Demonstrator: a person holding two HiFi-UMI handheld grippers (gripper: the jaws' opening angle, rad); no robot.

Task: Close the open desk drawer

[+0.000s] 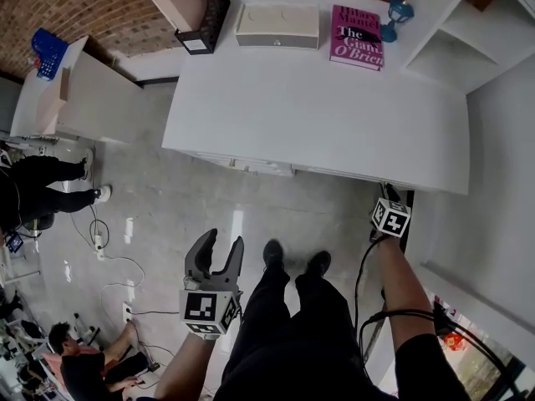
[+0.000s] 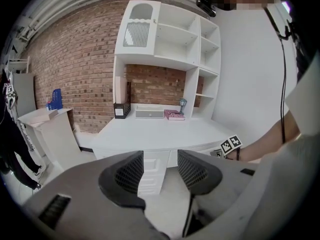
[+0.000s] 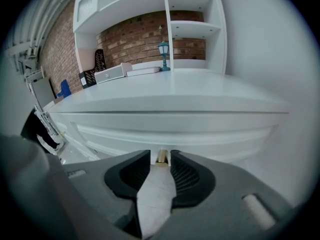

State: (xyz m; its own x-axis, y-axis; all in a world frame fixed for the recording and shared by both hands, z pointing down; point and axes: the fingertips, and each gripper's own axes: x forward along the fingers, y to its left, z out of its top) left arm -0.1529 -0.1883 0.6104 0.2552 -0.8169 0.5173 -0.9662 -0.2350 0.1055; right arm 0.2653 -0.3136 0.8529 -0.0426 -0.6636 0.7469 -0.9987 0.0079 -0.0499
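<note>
A white curved-front desk (image 1: 318,107) is set against a red brick wall (image 1: 84,7) on a pale grey floor (image 1: 167,207), with a black mesh holder (image 1: 201,32), a cream flat box (image 1: 277,26), a pink hardback book (image 1: 357,37) and a small blue lamp (image 1: 398,15) ranged along its back edge. Under the front right edge the white drawer front (image 3: 175,134) appears pushed in, and its small brass knob (image 3: 161,155) is framed, unpinched, by the released right gripper (image 3: 160,160). The left gripper (image 1: 223,245) is held wide and empty over bare floor before the desk.
</note>
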